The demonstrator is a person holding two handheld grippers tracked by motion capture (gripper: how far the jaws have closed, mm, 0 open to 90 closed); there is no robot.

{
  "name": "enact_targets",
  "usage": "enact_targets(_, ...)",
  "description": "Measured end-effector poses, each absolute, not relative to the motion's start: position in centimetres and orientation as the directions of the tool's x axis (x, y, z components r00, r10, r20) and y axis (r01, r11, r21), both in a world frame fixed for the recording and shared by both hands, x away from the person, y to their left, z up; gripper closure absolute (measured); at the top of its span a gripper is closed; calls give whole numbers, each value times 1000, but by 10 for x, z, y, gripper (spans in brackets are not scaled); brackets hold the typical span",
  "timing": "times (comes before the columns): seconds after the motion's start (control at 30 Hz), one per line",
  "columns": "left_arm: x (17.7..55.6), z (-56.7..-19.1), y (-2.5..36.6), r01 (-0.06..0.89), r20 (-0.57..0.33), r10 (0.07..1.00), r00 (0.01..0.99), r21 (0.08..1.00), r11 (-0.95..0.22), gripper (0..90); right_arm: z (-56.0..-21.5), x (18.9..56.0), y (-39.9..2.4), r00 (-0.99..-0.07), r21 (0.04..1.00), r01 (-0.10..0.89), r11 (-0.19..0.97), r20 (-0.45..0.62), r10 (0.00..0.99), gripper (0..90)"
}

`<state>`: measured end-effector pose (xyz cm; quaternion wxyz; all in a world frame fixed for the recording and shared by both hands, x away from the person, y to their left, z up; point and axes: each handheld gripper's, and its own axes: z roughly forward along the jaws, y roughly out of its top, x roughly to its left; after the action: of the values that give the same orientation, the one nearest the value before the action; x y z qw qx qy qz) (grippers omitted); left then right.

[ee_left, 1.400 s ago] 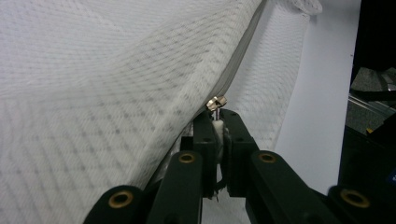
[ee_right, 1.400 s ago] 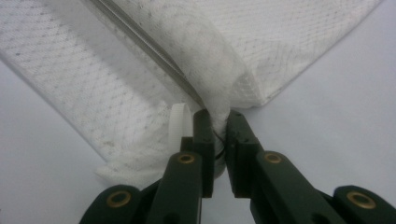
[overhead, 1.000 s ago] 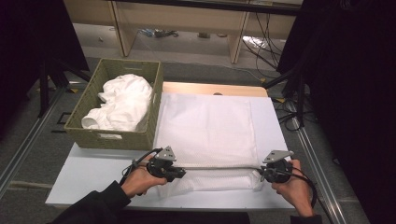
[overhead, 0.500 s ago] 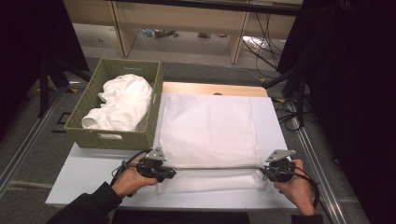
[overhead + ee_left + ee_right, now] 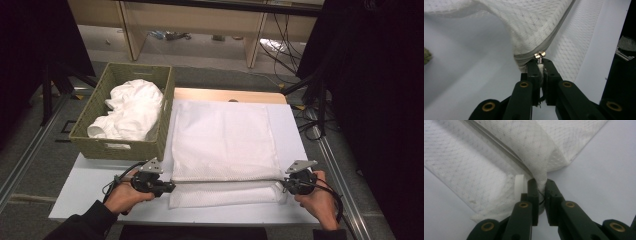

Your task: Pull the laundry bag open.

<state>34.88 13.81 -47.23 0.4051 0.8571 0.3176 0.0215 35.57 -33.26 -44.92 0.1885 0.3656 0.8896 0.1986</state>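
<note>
Left gripper (image 5: 167, 187): nearest the person, at the near left end of the mesh bag (image 5: 222, 142). Its jaws are clamped on the zip pull (image 5: 540, 55), the small metal tab standing just above the tips in the left gripper view.
Right gripper (image 5: 286, 185): at the near right end, jaws pinched on a bunch of the bag's corner fabric (image 5: 541, 180). A white ribbed disc (image 5: 519, 184) sits just beside the jaw; I cannot tell what it belongs to.
Zip (image 5: 227, 180): drawn taut and straight between the two grippers along the bag's near edge.
Bag: lies flat on the white table (image 5: 90, 190), middle right, with a narrow strip of mesh nearer than the zip line.
Basket (image 5: 117, 147): beyond the left gripper, just beside the bag's left edge, holding crumpled white cloth (image 5: 131, 111).
Step, as I judge it: working the zip along while the far end is anchored.
Risk one: the pull is small and gripped only at the tips, so a sideways tug could slip it out.
Risk two: loose mesh by the slider could catch in the teeth and jam it.
Risk three: if the right grip gives, the whole bag would drag left toward the basket.
</note>
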Motion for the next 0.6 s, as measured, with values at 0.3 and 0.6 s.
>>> enact_targets(0.3, 359, -485, 146, 554, -214, 587, 781, 670, -493, 855, -452, 359, -330, -673, 473, 581, 662, -177, 718, 852)
enact_targets(0.6, 344, -481, 137, 551, -244, 553, 797, 670, -498, 853, -449, 356, -338, -667, 461, 595, 658, -174, 725, 851)
